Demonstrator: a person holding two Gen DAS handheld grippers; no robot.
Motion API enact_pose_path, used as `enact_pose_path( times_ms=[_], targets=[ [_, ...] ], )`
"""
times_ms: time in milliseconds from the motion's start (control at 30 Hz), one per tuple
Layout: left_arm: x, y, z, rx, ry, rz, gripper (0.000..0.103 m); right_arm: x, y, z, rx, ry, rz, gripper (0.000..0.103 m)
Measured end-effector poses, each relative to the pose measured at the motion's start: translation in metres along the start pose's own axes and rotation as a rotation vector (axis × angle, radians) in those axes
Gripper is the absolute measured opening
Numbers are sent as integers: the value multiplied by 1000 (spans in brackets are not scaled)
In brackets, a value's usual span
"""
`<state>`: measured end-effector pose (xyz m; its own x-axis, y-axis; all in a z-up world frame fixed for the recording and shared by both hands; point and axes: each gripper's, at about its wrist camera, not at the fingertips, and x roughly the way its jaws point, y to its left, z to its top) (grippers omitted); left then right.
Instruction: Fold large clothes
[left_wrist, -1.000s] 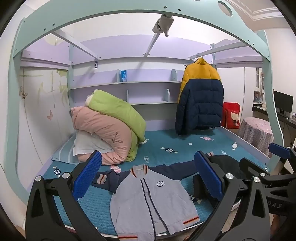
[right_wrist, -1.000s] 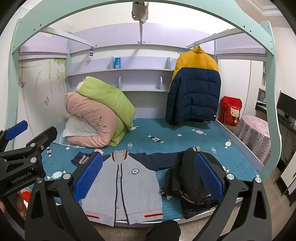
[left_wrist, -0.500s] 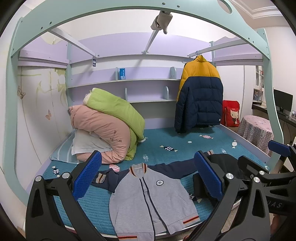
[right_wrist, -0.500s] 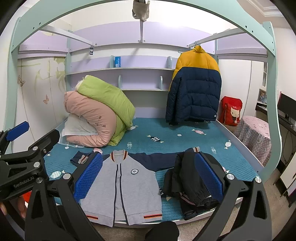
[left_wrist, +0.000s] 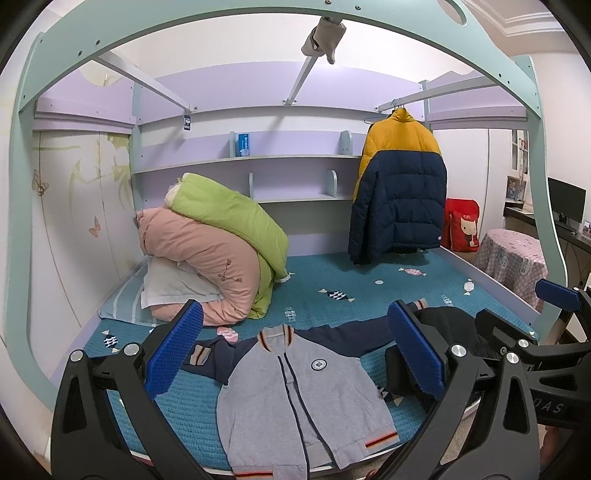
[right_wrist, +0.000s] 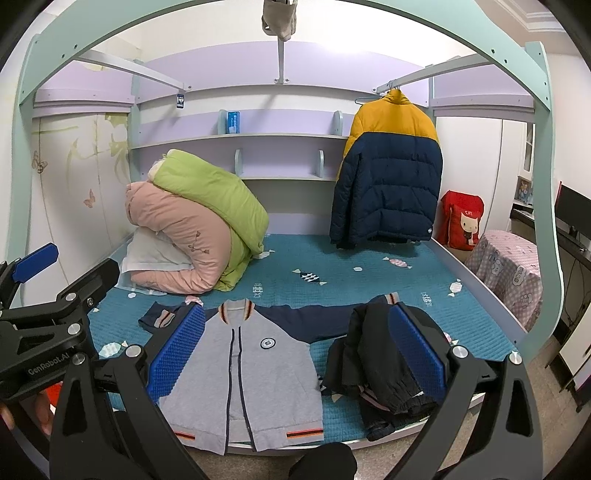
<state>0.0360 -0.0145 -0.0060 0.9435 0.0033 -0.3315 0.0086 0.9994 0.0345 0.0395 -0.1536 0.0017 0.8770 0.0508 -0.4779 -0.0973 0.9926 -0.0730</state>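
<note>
at the far left of the bed (left_wrist: 332, 280) a stack of rolled bedding (left_wrist: 214, 251), pink under green, leans against the wall, well apart from the clothes. nearer the front edge, left of centre, the grey jacket (left_wrist: 299, 398) lies face up and spread flat, zip closed, navy sleeves out to both sides and its hem hanging just over the mattress edge. nothing on it is folded yet. just to its right a dark garment (right_wrist: 384, 358) sits in a loose, crumpled heap touching the jacket's right sleeve, also unfolded as far as can be seen. further right and toward the back a yellow and navy puffer coat (right_wrist: 388, 170) hangs from a rail, off the bed surface. so the task looks to be at its very start: one piece laid out ready, the other not even flattened, and every fold left to do.

the left hand-held gripper (left_wrist: 291, 354) hovers in front of the bed with its blue pads (left_wrist: 173, 350) wide apart, holding nothing and touching no cloth; in its own view the jacket shows between the fingers. the right hand-held gripper (right_wrist: 295, 354) is likewise spread wide and empty, above the near edge, with the jacket and the dark heap framed between its fingers. both are clear of the fabric.
</note>
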Motion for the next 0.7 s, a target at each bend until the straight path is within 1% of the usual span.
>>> enact_pose_path(
  times_ms=[333,533,700],
  targets=[
    [21,-1,1,-7,19,-8,99,18,-2,3,2,19,-6,96],
    [28,0,4,-7,19,-8,99,23,-4,5,7,20,-12,96],
    [26,-1,5,-6,19,-6,99,28,-6,6,15,26,-15,96]
  ],
)
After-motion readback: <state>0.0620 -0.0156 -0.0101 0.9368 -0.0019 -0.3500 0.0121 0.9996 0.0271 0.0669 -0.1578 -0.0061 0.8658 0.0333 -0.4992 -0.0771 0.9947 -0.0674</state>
